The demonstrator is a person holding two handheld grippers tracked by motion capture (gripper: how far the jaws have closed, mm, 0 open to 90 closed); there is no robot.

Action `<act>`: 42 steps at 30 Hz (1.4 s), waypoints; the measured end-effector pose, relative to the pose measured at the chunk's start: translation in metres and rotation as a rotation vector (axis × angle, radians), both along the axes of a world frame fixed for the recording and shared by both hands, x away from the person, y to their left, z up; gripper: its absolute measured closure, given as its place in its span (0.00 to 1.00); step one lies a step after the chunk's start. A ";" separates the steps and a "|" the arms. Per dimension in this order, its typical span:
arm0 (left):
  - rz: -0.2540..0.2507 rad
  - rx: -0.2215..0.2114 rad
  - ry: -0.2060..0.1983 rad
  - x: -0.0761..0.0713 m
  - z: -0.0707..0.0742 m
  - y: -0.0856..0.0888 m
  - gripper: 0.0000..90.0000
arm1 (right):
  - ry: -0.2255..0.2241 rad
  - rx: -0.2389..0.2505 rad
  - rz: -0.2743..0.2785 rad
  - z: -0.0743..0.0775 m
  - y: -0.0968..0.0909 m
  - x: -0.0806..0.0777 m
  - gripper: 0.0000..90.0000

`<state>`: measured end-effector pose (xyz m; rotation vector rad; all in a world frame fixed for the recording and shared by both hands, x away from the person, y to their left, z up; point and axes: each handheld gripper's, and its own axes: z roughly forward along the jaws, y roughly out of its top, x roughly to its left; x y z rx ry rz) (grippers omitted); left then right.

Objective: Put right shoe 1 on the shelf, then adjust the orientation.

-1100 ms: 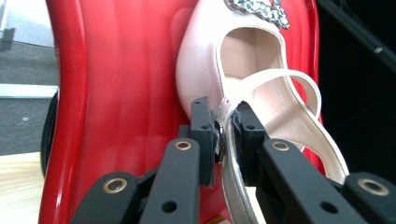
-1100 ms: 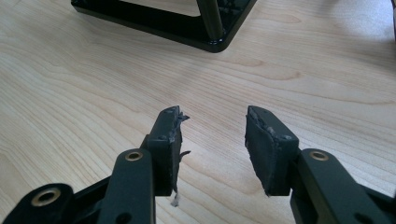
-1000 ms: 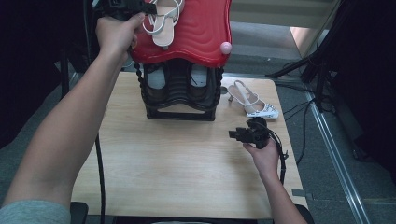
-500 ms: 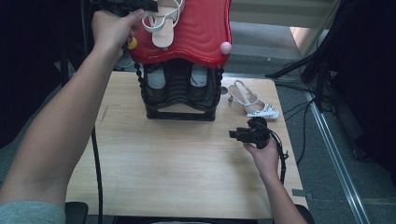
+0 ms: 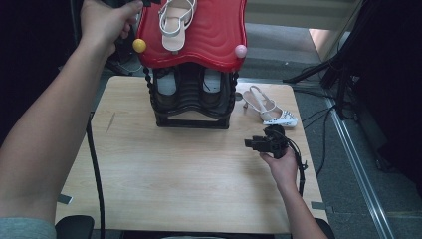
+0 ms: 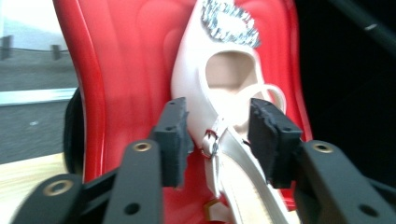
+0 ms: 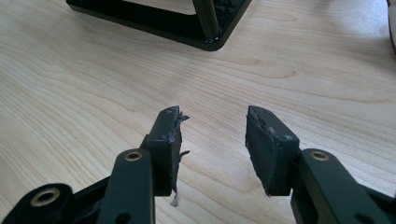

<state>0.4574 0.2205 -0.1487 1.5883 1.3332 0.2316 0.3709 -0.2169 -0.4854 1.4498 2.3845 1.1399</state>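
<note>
The left claw (image 6: 217, 140) stands open over the red top of the shoe rack (image 5: 209, 37), its jaws having just been opening; the pads (image 6: 173, 140) sit clear on either side of a white sandal (image 6: 224, 116) without pressing on it. The sandal's strap and small buckle lie between the two jaws, and its jewelled toe points away from the claw, farther along the red surface. In the high view the left hand (image 5: 104, 22) is at the rack's upper left corner, with the sandal (image 5: 175, 22) just to its right on the red top. A yellow knob (image 5: 139, 45) sits just below that hand on the rack's front edge, and a pink knob (image 5: 241, 51) marks the opposite corner. Under the red top, the black frame of the rack stands on the wooden table (image 5: 174, 179).

The right claw (image 7: 212, 135) is open and holds nothing; bare table lies between its worn pads. Ahead of it and to its left is the black base (image 7: 187, 23) of the rack. In the high view the right claw (image 5: 256, 143) rests low near the table's right edge, and a second white sandal (image 5: 268, 107) lies just beyond it, beside the rack.
</note>
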 end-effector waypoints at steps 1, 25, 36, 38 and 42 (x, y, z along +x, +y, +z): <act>0.008 0.015 -0.008 -0.002 0.003 0.002 0.63 | 0.001 -0.002 0.000 0.000 0.000 0.000 0.63; -0.007 0.132 0.024 -0.039 -0.033 0.072 0.58 | 0.001 -0.001 -0.024 0.001 -0.007 0.000 0.63; 0.001 0.107 0.057 -0.043 -0.075 0.088 0.57 | 0.005 0.010 -0.031 0.002 -0.010 0.001 0.63; -0.003 0.095 0.066 -0.044 -0.083 0.090 0.57 | 0.005 0.009 -0.033 0.002 -0.010 0.001 0.63; -0.007 0.112 0.071 -0.047 -0.100 0.090 0.57 | 0.005 0.016 -0.032 0.003 -0.012 0.002 0.65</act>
